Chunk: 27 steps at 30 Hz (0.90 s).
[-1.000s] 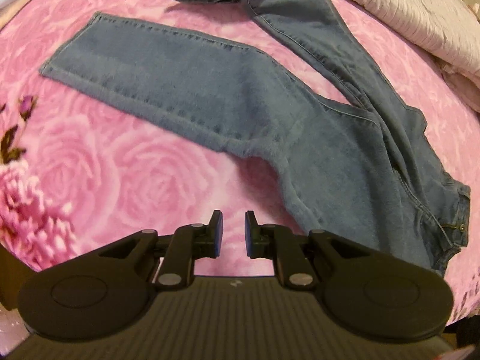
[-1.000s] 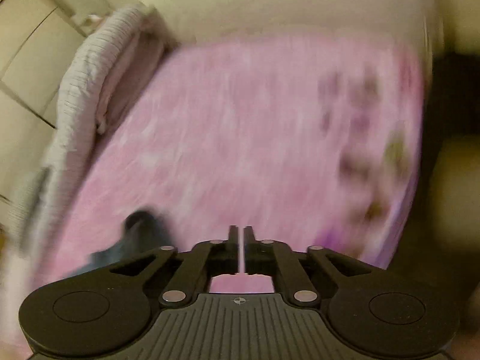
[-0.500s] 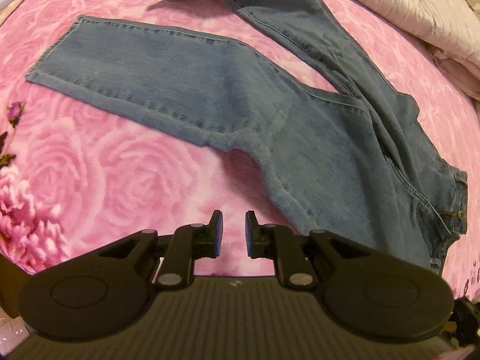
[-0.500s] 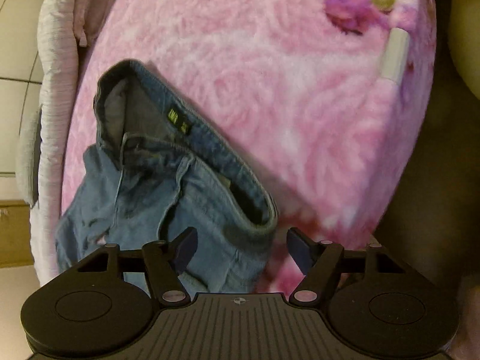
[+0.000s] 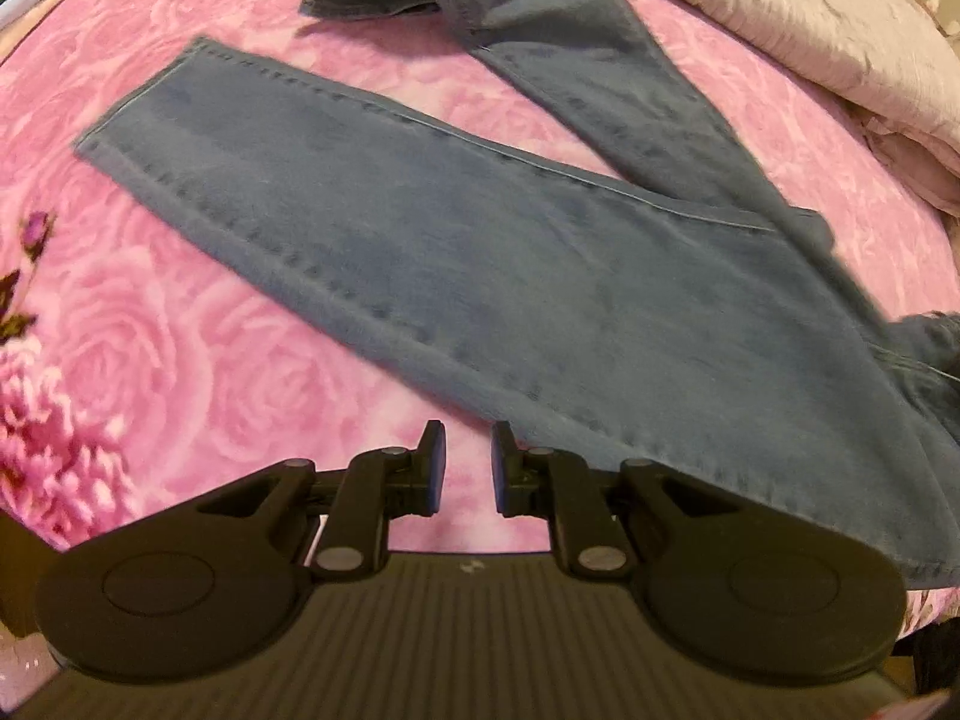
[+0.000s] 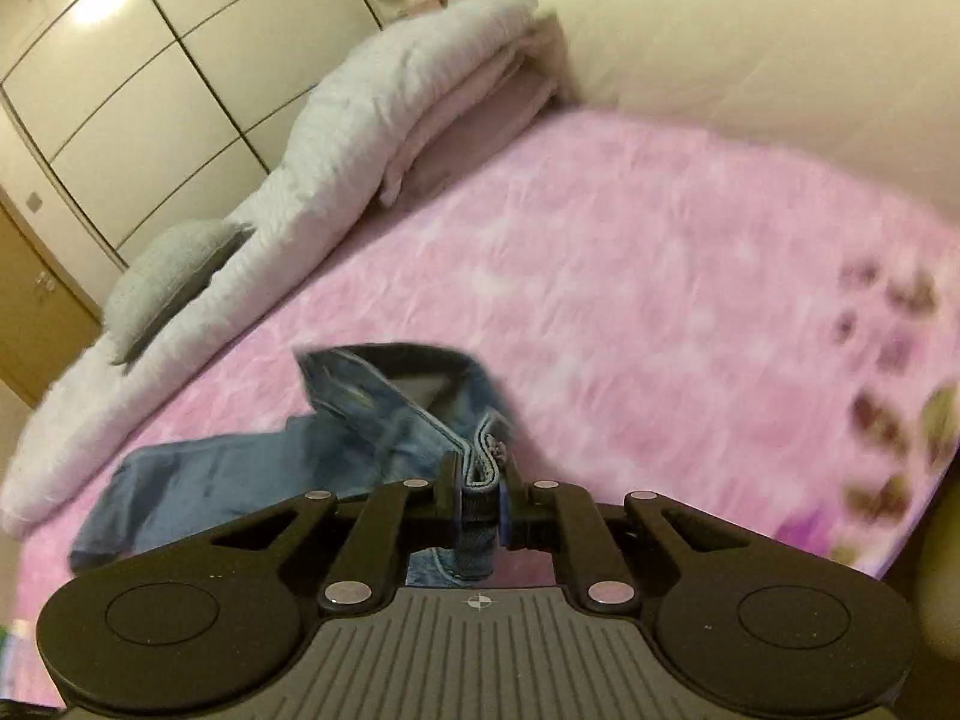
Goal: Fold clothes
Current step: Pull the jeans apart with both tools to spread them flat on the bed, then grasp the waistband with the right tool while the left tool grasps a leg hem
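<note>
A pair of blue jeans (image 5: 480,252) lies spread on the pink rose-print blanket (image 5: 180,372), both legs running to the far left, the far leg's hem folded over. My left gripper (image 5: 462,468) hovers at the near edge of the near leg, open a little with nothing between its fingers. In the right wrist view my right gripper (image 6: 480,480) is shut on the jeans' waistband (image 6: 480,456) near the button, and the waist (image 6: 396,414) is lifted off the blanket.
A folded white quilt (image 6: 372,138) and a grey pillow (image 6: 174,276) lie along the bed's far side, also the quilt (image 5: 810,30) at top right. Cupboard doors (image 6: 120,90) stand behind. The blanket (image 6: 660,300) stretches wide to the right.
My right gripper, open around the waistband half a second ago, has shut on it and lifted the waist. The near leg has straightened and the jeans have shifted in the left wrist view.
</note>
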{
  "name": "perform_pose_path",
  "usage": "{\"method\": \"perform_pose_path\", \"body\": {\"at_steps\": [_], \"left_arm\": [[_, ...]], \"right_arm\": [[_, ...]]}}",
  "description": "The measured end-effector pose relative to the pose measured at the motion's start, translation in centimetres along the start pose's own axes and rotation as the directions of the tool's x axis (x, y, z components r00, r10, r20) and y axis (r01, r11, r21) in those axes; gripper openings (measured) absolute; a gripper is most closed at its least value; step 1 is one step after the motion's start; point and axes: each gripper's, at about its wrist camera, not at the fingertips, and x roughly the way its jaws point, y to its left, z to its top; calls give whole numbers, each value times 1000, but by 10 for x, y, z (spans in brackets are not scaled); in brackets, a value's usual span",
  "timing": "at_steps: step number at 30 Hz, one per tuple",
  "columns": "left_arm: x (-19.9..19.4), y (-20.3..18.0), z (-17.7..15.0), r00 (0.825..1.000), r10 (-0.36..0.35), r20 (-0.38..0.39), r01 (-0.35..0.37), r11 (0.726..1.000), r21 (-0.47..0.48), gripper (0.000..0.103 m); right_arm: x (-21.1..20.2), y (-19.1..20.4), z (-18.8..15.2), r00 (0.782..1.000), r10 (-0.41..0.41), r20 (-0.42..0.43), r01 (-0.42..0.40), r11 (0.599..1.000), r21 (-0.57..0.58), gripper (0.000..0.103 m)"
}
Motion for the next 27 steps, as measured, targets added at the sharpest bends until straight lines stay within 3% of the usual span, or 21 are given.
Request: {"method": "perform_pose_path", "body": {"at_steps": [1,3,6,8,10,18,21,27], "left_arm": [[1,8,2,1000,4,6,-4,1000,-21,11],[3,23,6,1000,14,17,-13,998,-64,13],[5,46,13,999,28,32,-24,991,-128,22],[7,61,17,998,39,42,-31,985,-171,25],[9,76,21,997,49,51,-37,976,-213,25],[39,181,71,994,79,82,-40,917,-397,25],[46,210,94,990,102,102,-54,918,-393,25],[67,245,130,988,98,117,-39,903,-429,25]], "right_arm": [[14,-12,-9,997,-49,-56,52,997,55,10],[46,-41,-32,972,-125,-200,163,969,187,10],[73,-75,-71,940,-89,-329,242,854,462,20],[74,-80,-91,954,-60,-294,224,794,565,50],[70,-73,-102,969,-36,-245,183,772,608,58],[59,-41,-119,988,-90,-125,150,746,649,62],[48,-30,-137,986,-117,-117,165,724,670,62],[44,-19,-158,989,-147,-22,120,698,706,62]]}}
